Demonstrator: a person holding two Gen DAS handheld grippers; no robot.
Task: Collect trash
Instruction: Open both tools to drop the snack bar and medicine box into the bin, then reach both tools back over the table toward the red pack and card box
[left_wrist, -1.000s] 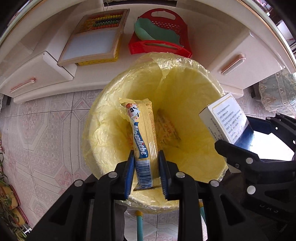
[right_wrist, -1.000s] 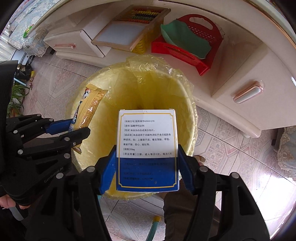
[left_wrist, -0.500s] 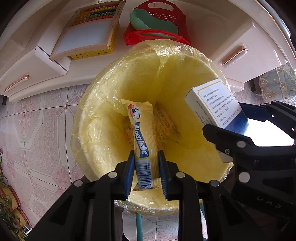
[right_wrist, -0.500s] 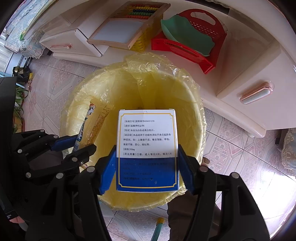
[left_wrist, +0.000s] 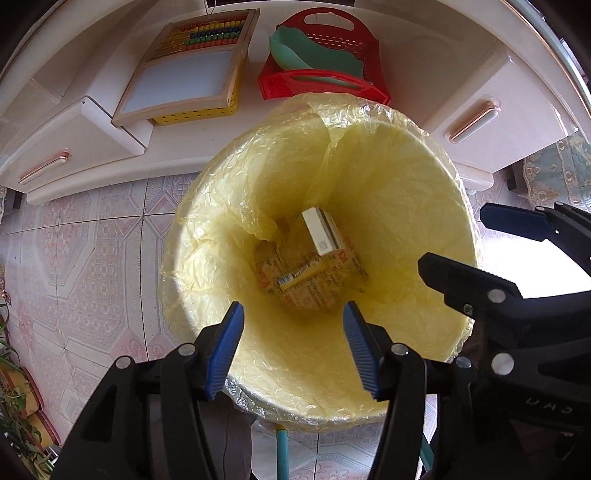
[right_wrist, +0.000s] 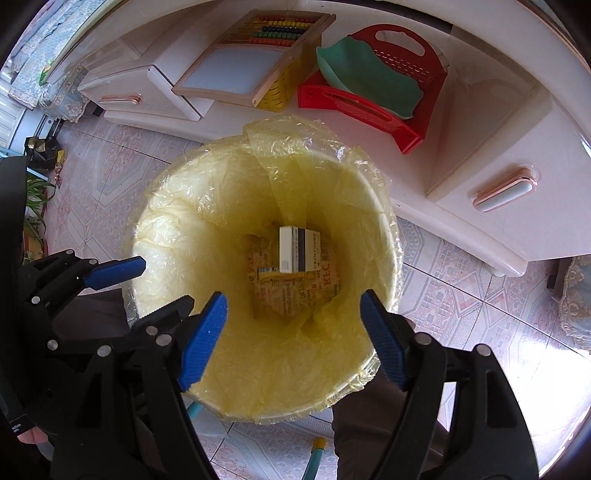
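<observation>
A bin lined with a yellow bag stands on the tiled floor, below both grippers. At its bottom lie a white-and-blue box, a yellow candy wrapper and printed paper. My left gripper hangs over the bin's near rim, its jaws opening with nothing between them. My right gripper is over the bin beside it, jaws also opening and empty.
Behind the bin runs a white cabinet with drawers. On its ledge sit an abacus board on a yellow basket and a red basket holding a green dish. Potted plants stand at the left.
Both grippers have opened. The candy wrapper left the left gripper and the box left the right gripper; both now lie at the bottom of the bin.
</observation>
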